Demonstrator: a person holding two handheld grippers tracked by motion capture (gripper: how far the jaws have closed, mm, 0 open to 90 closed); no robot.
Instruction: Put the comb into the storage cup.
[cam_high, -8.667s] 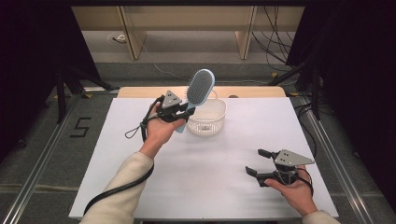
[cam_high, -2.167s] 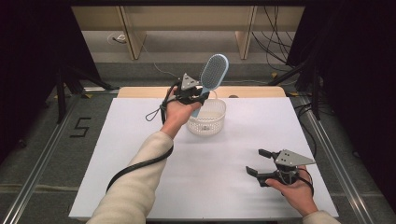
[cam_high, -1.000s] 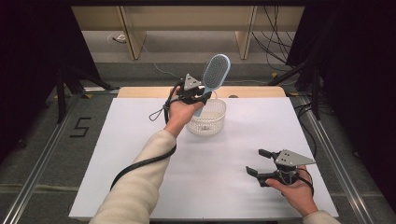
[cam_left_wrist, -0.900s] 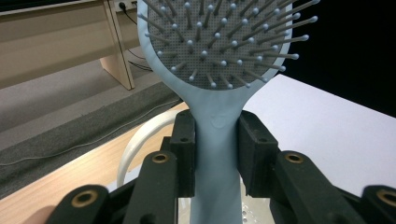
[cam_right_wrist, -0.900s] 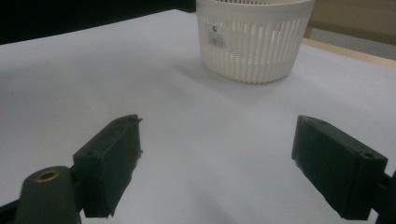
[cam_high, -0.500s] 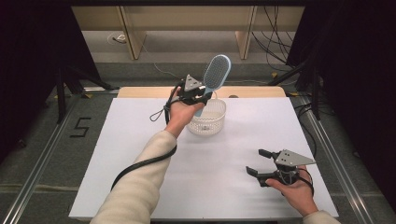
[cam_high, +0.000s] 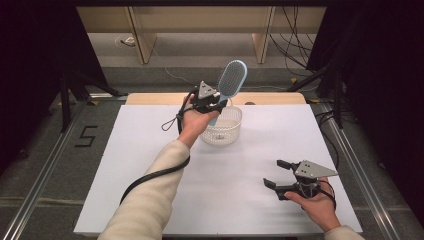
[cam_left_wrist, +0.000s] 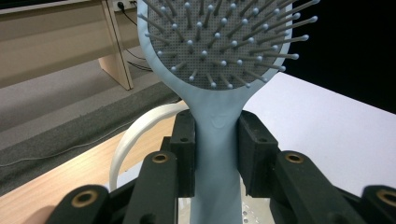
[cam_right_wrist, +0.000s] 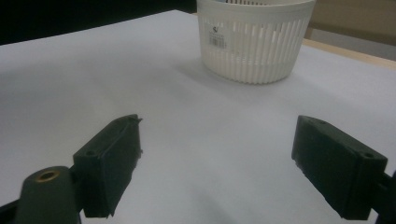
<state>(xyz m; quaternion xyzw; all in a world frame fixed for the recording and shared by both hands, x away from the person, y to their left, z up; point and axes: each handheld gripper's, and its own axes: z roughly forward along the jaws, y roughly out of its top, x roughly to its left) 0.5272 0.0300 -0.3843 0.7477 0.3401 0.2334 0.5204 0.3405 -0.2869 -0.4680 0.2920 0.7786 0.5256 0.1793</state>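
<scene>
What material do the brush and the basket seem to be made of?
Brush: probably plastic or rubbery, matte pale blue, with a moulded one-piece handle; its pins end in small balls on a grey pad. Basket: likely white plastic with thin moulded ribs, slots and a barcode label.

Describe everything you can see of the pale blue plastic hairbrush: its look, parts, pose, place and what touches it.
The pale blue plastic hairbrush has an oval head with a grey perforated cushion and ball-tipped bristles, narrowing to a smooth handle. It stands head-up, tilted, above the white slatted plastic basket near the table's far edge. The left gripper clamps its handle just below the head, one black pad on each side; nothing else touches it.
</scene>
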